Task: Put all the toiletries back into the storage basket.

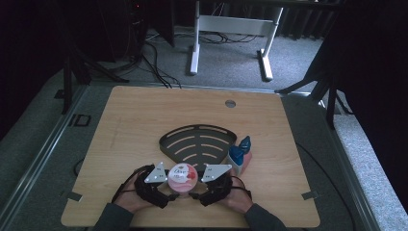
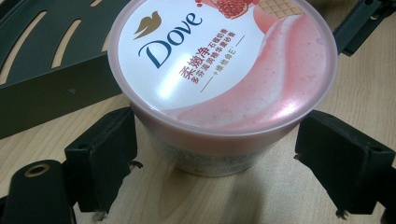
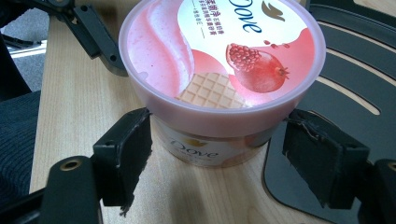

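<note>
Nearby, black rack (image 1: 198, 142) behind tub (image 1: 182, 176), blue bottle (image 1: 240, 155)

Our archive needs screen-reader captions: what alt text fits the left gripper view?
A pink-lidded Dove tub stands on a wooden table between the left gripper's two open black jaws, which flank its sides. A dark slotted tray lies behind it.

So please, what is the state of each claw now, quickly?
Left claw: open, jaws on either side of the Dove tub, not pressing.
Right claw: open around the same tub.
</note>
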`<action>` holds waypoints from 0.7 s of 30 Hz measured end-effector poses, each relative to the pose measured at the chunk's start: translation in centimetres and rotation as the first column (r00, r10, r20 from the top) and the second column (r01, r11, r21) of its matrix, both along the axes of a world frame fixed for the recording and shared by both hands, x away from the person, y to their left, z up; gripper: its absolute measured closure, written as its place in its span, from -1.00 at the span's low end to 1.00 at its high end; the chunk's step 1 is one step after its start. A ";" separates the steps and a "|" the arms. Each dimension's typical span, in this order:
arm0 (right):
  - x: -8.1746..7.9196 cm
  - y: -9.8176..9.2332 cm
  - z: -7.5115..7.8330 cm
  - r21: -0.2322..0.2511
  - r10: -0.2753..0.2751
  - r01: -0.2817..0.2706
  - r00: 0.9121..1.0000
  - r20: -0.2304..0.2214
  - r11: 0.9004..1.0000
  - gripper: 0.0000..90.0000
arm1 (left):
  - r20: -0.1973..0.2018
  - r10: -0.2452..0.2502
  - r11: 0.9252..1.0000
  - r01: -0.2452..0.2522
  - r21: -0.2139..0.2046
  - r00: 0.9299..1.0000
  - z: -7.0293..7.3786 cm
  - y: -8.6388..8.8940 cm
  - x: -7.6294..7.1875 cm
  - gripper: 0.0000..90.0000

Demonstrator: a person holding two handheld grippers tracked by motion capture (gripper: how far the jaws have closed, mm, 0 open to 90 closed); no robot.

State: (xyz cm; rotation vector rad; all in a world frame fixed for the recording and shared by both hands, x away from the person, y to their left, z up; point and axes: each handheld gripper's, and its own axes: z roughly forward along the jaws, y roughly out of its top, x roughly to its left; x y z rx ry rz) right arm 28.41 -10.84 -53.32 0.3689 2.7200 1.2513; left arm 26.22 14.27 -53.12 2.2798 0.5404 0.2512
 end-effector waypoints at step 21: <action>0.0 0.1 1.0 0.007 0.018 -0.018 1.000 0.022 1.000 -0.47 | 0.015 0.013 1.000 -0.014 0.020 1.000 1.3 0.1 -0.3 -0.70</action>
